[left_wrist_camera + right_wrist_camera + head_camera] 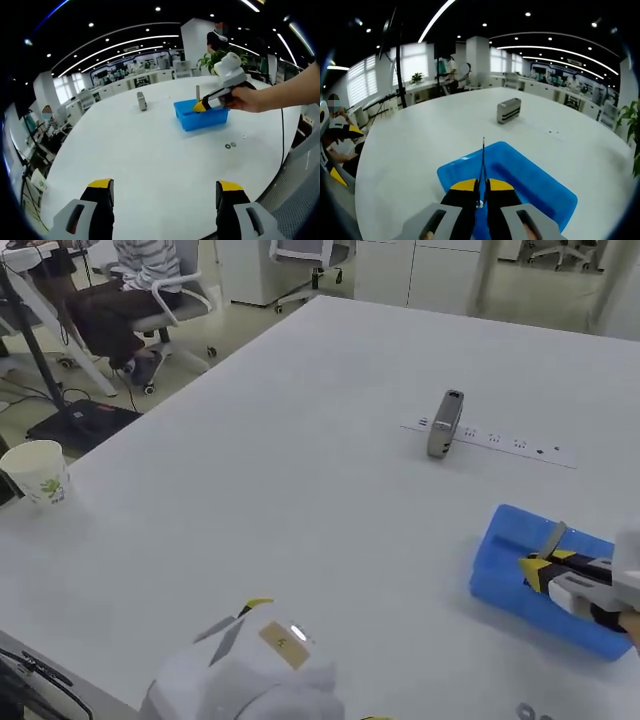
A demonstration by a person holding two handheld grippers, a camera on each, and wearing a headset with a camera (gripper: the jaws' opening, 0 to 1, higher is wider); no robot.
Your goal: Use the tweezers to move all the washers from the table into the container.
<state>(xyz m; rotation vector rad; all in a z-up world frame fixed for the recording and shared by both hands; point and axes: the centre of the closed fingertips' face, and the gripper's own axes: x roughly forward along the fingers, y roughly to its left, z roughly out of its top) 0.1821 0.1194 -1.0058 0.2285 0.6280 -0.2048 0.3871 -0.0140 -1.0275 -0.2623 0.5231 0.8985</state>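
Note:
The blue container [505, 570] sits at the table's right side. My right gripper [538, 568] hangs over it, shut on thin metal tweezers [553, 538] that point up and away. In the right gripper view the tweezers [482, 160] stick out from between the closed jaws of that gripper [481, 187], above the blue container [530, 180]. A few small washers [230, 145] lie on the table near the blue container [202, 117]; in the head view the washers [527, 711] show at the bottom edge. My left gripper [164, 192] stands open and empty over bare table, low in the head view [240, 618].
A grey metal box [445, 423] stands beside a flat white power strip [500, 440] at the back. A paper cup [38, 472] sits near the table's left edge. Beyond the far left corner a person sits on an office chair [165, 310].

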